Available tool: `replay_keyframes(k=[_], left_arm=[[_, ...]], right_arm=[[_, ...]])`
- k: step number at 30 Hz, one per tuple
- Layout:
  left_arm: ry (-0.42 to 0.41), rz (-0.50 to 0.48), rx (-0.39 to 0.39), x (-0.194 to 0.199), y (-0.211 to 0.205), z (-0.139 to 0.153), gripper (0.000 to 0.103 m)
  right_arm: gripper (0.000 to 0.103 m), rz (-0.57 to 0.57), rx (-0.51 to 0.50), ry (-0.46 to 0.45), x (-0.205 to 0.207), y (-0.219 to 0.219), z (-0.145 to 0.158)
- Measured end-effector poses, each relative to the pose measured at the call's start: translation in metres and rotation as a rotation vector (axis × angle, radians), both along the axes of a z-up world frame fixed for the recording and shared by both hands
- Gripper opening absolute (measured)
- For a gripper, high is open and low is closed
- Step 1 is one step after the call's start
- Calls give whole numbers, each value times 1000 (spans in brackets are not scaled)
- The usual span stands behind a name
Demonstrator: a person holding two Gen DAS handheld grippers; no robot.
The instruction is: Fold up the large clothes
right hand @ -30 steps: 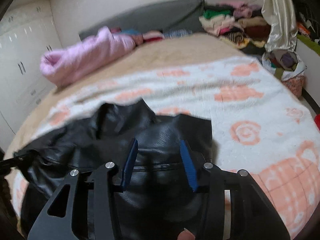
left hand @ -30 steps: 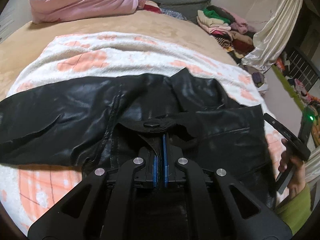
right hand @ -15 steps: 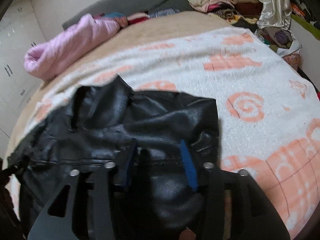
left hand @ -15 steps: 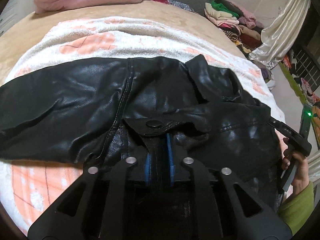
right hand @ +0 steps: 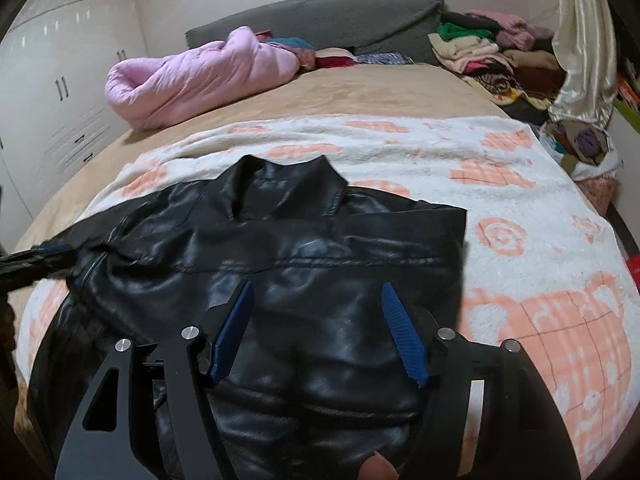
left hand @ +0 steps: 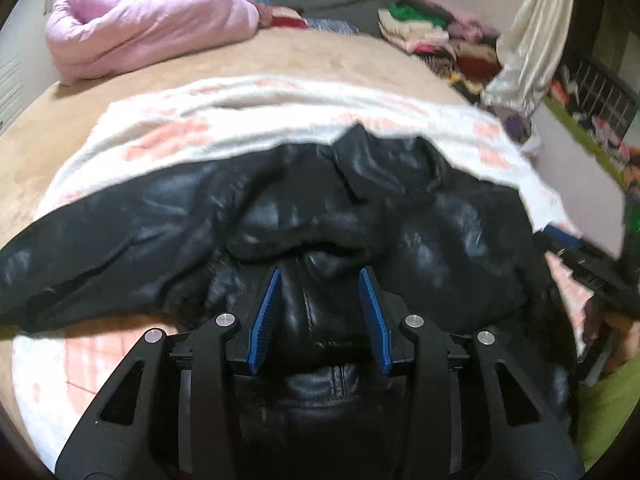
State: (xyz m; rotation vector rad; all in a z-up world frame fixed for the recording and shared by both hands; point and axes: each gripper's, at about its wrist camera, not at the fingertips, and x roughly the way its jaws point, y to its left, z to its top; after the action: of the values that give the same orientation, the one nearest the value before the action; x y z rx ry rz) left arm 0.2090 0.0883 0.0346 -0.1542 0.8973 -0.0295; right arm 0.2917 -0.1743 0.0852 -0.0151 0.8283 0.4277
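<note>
Pink quilt (right hand: pixel 200 76) on tan bedsheet (right hand: pixel 380 92); clothes heap (right hand: pixel 492 56) beside curtain (right hand: pixel 580 40).

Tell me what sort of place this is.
Most likely a home bedroom: a bed with a grey headboard, white wardrobe doors, and piled clothes beside it.

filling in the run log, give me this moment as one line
stage: fold just released | left gripper: open, jaws just opening, off jacket | right gripper: open, jaws just opening, holds nothing | jacket: on blanket
</note>
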Motion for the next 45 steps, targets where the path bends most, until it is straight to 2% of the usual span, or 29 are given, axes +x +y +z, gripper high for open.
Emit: replay_keyframes(k=[3, 5, 10, 13, 18, 19, 20, 22, 25, 28, 29, 30, 31, 34, 36, 45], left_arm=[[71, 5, 50, 6, -5, -28, 31], [99, 10, 51, 7, -4, -40, 32], [110, 17, 7, 4, 5, -57, 33], [107, 15, -22, 4, 10, -59, 33], [94, 12, -32, -2, 10, -55, 34], [82, 8, -33, -5, 10, -51, 37], [70, 4, -37, -7, 11, -48, 42], [56, 2, -43, -13, 12, -41, 49], [48, -2, -43, -18, 13, -34, 59], [38, 8, -59, -24, 18, -30, 61], [35, 12, -61, -25, 19, -29, 66], [32, 17, -60, -26, 20, -28, 80], [26, 24, -56, -28, 22, -27, 84], [5, 34, -54, -34, 26, -22, 87], [-6, 50, -47, -36, 30, -20, 93], [-46, 133, -22, -50, 60, -13, 93]], right_arm=[[68, 2, -14, 21, -10, 6, -5], [69, 5, -27, 45, -14, 9, -11], [70, -55, -83, 160, -7, 8, -42], [70, -66, -62, 206, -2, 5, -57], [72, -66, -93, 168, -9, 11, -53], [76, -72, -81, 150, -11, 11, -48], [85, -79, -60, 139, -14, 10, -43], [94, -100, 7, 117, -24, 7, -35], [97, -117, 43, 111, -36, 7, -31], [98, -122, 59, 104, -47, 10, -29], [98, -118, 60, 102, -50, 13, -27], [98, -114, 55, 100, -52, 16, -26], [99, -111, 48, 97, -54, 18, -24], [99, -95, 24, 78, -60, 29, -17], [99, -81, 20, 69, -64, 38, -14], [99, -2, -9, 22, -75, 84, 5]])
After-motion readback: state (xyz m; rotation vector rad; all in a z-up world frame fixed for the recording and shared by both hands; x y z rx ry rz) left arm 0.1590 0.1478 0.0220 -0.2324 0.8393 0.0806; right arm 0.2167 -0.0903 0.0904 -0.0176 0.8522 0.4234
